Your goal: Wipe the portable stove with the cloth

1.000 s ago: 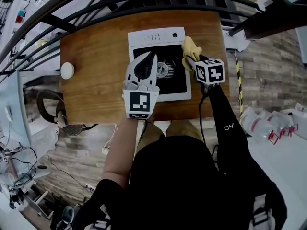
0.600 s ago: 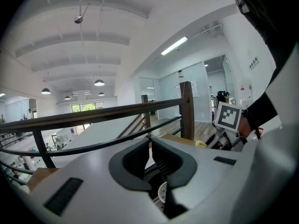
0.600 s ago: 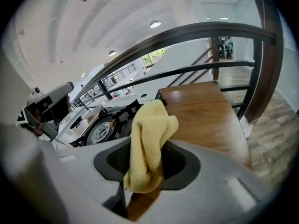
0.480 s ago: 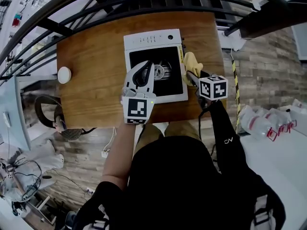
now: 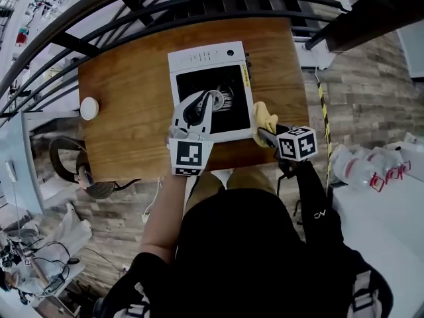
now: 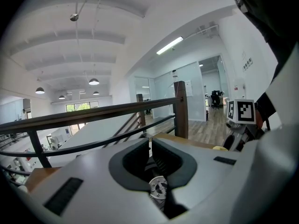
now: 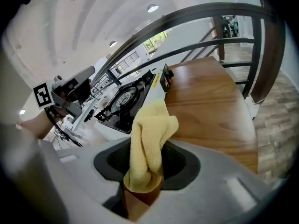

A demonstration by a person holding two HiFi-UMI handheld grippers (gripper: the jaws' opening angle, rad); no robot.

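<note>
The right claw [image 5: 265, 134] was closed firmly on the yellow cloth [image 5: 265, 116] – a bunch of it stood up out of the jaws. The stove [image 5: 209, 57] lay just to the left of this claw, on the wooden table [image 5: 126, 111]. The cloth hung beside the stove's right front corner, over the bare wood and not on the stove. I judged that the wiping was in hand, but at this moment the cloth was off the surface.

The next move, I think, called for carrying the cloth to the left, back over the white edge, and pressing it down flat without catching on the burner [image 5: 222, 98].

The left claw [image 5: 205, 101] hovered above the front of the stove with its jaws together and nothing between them. Whether it touched the stove I could not tell.

Of containers I saw none for certain – only a small white round thing [image 5: 89, 107] far to the left of the left claw, dish or lid I could not say.
</note>
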